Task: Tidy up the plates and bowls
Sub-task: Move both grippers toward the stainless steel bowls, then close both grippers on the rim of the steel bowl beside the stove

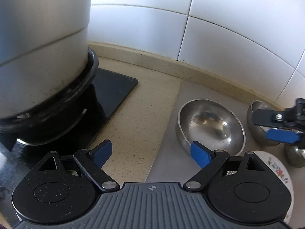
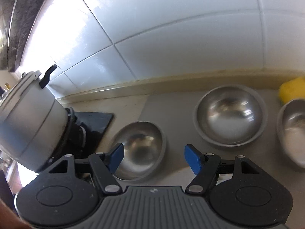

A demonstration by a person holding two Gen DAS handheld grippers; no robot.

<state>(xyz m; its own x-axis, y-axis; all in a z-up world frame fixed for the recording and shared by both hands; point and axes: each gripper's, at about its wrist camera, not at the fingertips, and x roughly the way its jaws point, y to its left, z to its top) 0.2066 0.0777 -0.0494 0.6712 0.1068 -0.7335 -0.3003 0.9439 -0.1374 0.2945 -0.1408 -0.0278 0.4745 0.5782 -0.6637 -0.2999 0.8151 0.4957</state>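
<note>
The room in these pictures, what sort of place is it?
Most likely a home kitchen: a large metal pot stands on a black stove, white wall tiles rise behind the beige counter, and steel bowls sit there.

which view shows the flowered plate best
The left wrist view, and only partly: the flowered plate peeks out at lower right, mostly hidden behind the left gripper, with its floral rim visible. The right wrist view shows steel bowls but none of the plate.

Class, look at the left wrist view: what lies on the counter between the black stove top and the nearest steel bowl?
Only bare counter separates the stove top from the steel bowl.
</note>
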